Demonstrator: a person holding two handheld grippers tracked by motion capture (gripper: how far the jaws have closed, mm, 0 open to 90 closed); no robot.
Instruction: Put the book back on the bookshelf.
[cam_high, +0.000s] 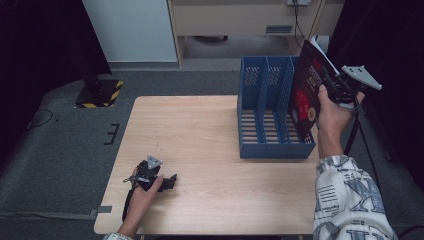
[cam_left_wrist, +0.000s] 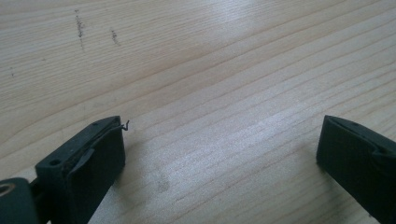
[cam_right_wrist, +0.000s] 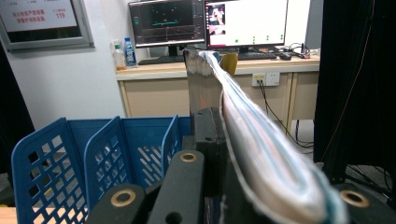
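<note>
A black and red magazine (cam_high: 306, 92) stands upright above the right end of the blue file rack (cam_high: 265, 147), its lower corner by the rightmost slot. My right gripper (cam_high: 327, 86) is shut on the magazine's edge, held up by a hand in a patterned sleeve. In the right gripper view the magazine (cam_right_wrist: 261, 154) runs away from me edge-on between the jaws of the right gripper (cam_right_wrist: 219, 140), with the rack's dividers (cam_right_wrist: 100, 158) below left. My left gripper (cam_high: 170, 181) lies on the wooden table (cam_high: 200, 125) near its front left, open. Bare wood shows between its fingers (cam_left_wrist: 88, 163).
The rack has three slots and sits at the table's right edge. Grey floor surrounds the table, with a yellow-and-black striped base (cam_high: 100, 92) at far left. A desk with monitors (cam_right_wrist: 208, 23) stands beyond, and black curtains hang on both sides.
</note>
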